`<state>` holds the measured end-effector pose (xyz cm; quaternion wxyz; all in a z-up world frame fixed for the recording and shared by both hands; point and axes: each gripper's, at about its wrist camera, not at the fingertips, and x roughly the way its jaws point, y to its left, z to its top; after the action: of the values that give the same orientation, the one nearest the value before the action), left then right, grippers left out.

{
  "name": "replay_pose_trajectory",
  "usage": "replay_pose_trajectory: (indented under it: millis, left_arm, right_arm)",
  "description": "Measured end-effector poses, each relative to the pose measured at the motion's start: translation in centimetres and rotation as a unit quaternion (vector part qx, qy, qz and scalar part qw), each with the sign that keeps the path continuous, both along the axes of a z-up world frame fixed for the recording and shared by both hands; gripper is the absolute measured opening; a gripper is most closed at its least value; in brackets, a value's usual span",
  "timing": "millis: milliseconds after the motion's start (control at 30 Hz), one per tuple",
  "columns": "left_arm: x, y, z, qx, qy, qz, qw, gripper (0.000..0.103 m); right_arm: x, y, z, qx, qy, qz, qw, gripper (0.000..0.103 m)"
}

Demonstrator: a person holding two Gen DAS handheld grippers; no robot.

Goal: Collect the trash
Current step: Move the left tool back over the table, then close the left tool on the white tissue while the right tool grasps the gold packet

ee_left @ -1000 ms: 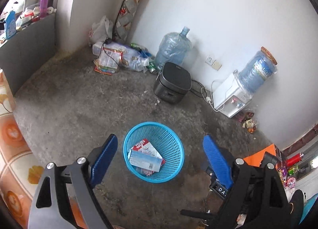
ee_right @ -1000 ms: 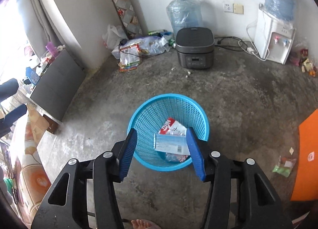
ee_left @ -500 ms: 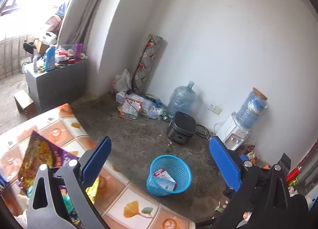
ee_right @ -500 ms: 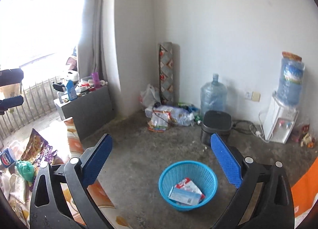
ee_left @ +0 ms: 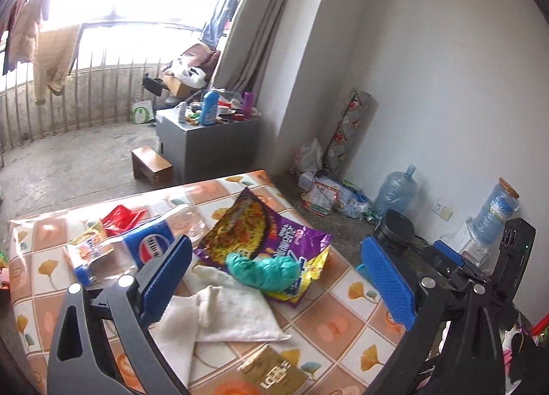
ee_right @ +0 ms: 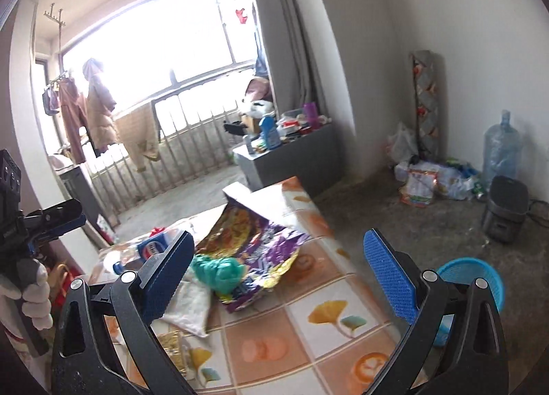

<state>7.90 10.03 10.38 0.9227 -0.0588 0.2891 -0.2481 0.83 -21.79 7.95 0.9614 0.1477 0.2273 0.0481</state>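
Read on the blue label of the clear bottle point(ee_left: 151, 247), lying on its side: the round Pepsi mark. Made out white Chinese characters on the purple snack bag point(ee_left: 274, 234), too small to read. Made out pale lettering on the gold packet point(ee_left: 278, 378) at the near edge, not legible either.

Counted on the tiled table point(ee_left: 343, 319): one bottle, one purple bag, one gold packet, one crumpled teal plastic bag point(ee_left: 264, 268) resting on the purple bag's near end, one red wrapper point(ee_left: 121, 216) just beyond the bottle, and white cloth point(ee_left: 233, 312) folded under the left finger's side. Counted along the far wall: two water jugs, one standing on the floor point(ee_left: 394, 189) and one upended on a white dispenser point(ee_left: 497, 210), with one black rice cooker point(ee_left: 394, 227) between them. Found one blue basket point(ee_right: 473, 278) on the concrete floor, just beside the table's right edge.

Held the left gripper point(ee_left: 274, 247) above the trash, tilted down over the teal bag, blue pads spread wide and gripping nothing. Held the right gripper point(ee_right: 279, 240) the same way over the same pile, jaws wide apart and bare. Caught, at the left edge of the right wrist view, a gloved left hand point(ee_right: 32, 295) wrapped round the other gripper's handle.
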Motion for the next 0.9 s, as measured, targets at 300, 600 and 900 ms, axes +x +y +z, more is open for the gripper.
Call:
replay_pose_trajectory:
  millis: [300,600,900]
  left_arm:
    - [-2.0,5.9,-1.6,-0.004,0.018,0.055,0.9983,0.097]
    - [-2.3,6.1,-5.0,0.016,0.053,0.066,0.9963,0.09]
    - [-1.3,6.5,-9.5,0.026,0.116,0.044,0.9919,0.07]
  right_arm:
    - [1.1,6.1,-0.5,0.03,0.057,0.106,0.992,0.094]
    - [0.4,3.9,-4.4,0.056,0.153,0.094,0.982,0.09]
    - [1.1,6.8,-7.9,0.079,0.235,0.136,0.959,0.079]
